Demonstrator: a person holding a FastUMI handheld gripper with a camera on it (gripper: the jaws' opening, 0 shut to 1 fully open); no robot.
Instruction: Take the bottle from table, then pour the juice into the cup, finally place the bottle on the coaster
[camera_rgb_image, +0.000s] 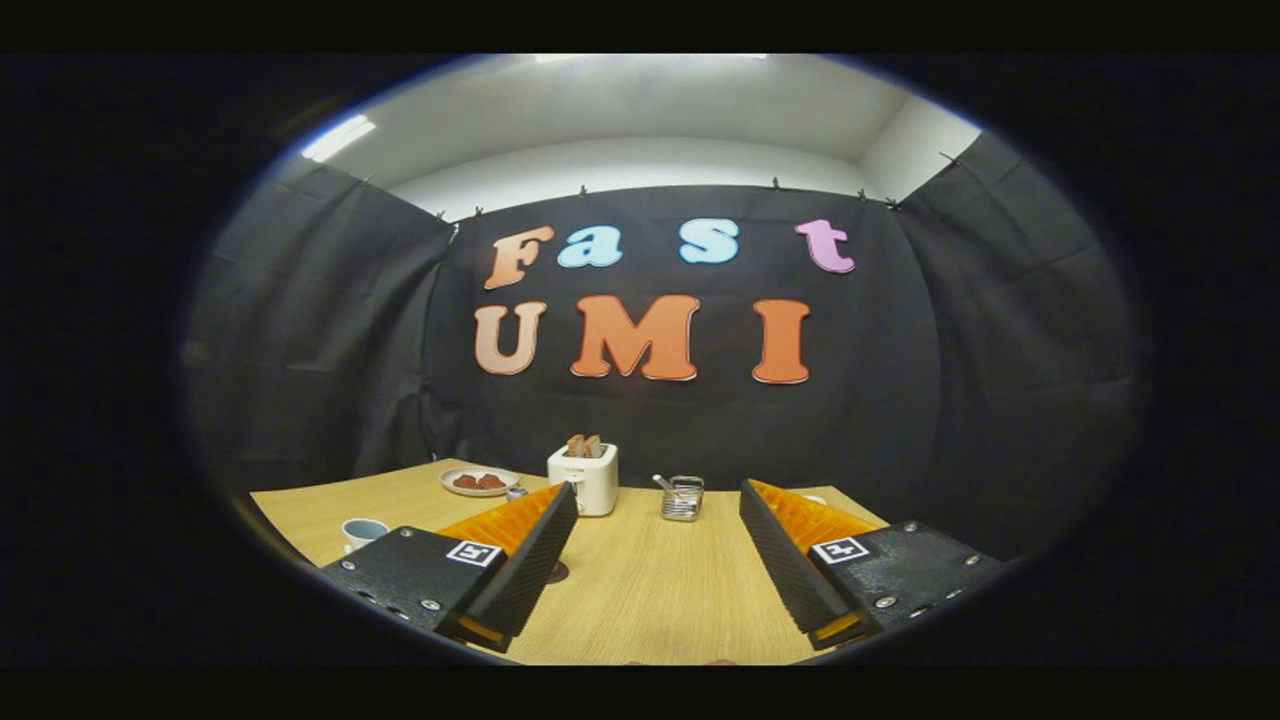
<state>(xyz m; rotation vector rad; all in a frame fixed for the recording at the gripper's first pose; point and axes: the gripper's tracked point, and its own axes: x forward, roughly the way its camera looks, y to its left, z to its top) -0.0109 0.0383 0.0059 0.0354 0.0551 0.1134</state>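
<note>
On the wooden table (640, 590), the cup (362, 532) sits left of the wide-open, empty tool (655, 500).

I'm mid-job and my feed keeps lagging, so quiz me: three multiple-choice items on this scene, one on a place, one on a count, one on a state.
1. Where is the toaster?
A. between the jaws
B. on the table beyond the jaws, near the black cloth wall
C. on the plate

2. How many slices stick out of the toaster's top?
A. none
B. two
C. five

3. How does the gripper stand?
A. open, nothing between the jaws
B. shut on the cup
C. shut on the toaster

Answers:
1 B, it stands far ahead, beside the plate and a small wire basket.
2 B, two brown slices show side by side.
3 A, bare tabletop shows in the wide gap; the cup sits off to the left finger's side.
</note>
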